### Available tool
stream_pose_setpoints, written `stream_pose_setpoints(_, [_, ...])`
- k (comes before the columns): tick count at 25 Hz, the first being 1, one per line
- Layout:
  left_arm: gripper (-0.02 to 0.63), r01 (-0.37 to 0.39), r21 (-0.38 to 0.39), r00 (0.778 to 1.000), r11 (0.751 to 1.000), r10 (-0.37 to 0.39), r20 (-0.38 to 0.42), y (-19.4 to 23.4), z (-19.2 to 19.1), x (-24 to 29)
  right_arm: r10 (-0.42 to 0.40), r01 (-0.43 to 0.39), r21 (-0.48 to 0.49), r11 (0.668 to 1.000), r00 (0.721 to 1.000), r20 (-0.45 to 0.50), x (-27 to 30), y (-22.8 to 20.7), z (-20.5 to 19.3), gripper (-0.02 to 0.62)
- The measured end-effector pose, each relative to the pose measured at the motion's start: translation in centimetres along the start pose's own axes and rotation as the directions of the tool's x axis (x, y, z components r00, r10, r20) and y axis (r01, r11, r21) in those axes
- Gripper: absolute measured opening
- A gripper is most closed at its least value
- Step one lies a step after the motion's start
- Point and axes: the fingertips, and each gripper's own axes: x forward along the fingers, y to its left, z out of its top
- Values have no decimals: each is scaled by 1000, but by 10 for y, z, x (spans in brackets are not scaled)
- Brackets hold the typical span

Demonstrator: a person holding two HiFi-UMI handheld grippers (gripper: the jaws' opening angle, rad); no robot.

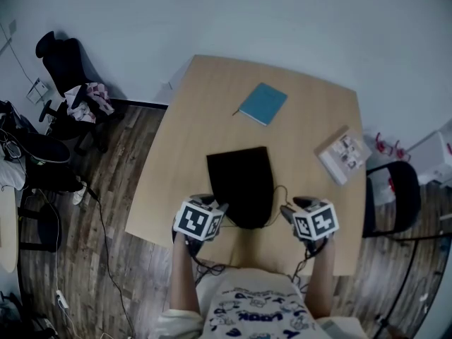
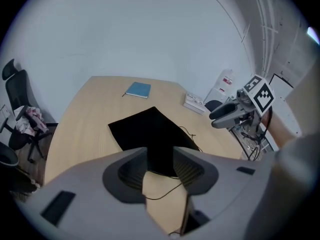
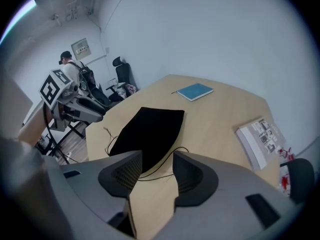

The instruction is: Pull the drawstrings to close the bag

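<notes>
Lying between left claw [image 2: 160,165] and right claw [image 3: 157,171]: bag [image 1: 241,182]

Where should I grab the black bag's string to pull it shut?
Take the thin drawstring where it lies loose on the table beside the narrower near end of the black bag. Come down from above and pinch across it: the cord lies flat, so a sideways approach would probably slide over it.
</notes>
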Motion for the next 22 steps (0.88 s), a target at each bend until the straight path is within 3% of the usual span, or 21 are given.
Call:
stream_pose_setpoints(3, [141, -20, -46, 996, 999, 24, 90, 2, 17, -6, -27, 21, 43, 999, 989, 145, -10, 4, 27, 178])
stream_pose_setpoints(5, [135, -35, -103, 975, 994, 56, 216, 2, 41, -16, -89, 68, 76, 995, 945, 315, -25, 6, 58, 175])
stream_pose_setpoints(7, [2, -67, -135, 926, 989, 112, 360, 0, 69, -35, -182, 153, 98, 983, 859, 478, -47, 6, 90, 95])
stream_pose_setpoints(8, [2, -91, -127, 896, 988, 136, 422, -3, 82, -45, -217, 192, 102, 976, 810, 545, -59, 8, 103, 44])
stream_pose_setpoints(10, [2, -145, -97, 841, 985, 174, 511, -9, 102, -62, -245, 235, 103, 967, 727, 641, -81, 17, 125, 24])
stream_pose_setpoints(13, [2, -202, -84, 765, 976, 211, 608, -20, 123, -89, -252, 250, 113, 961, 638, 727, -109, 28, 145, 12])
stream_pose_setpoints(16, [2, -235, -74, 692, 969, 220, 687, -28, 141, -114, -261, 261, 128, 957, 576, 775, -129, 31, 157, 9])
stream_pose_setpoints(22, [2, -319, -89, 596, 944, 272, 755, -24, 151, -139, -279, 259, 162, 952, 522, 806, -144, 25, 159, 8])
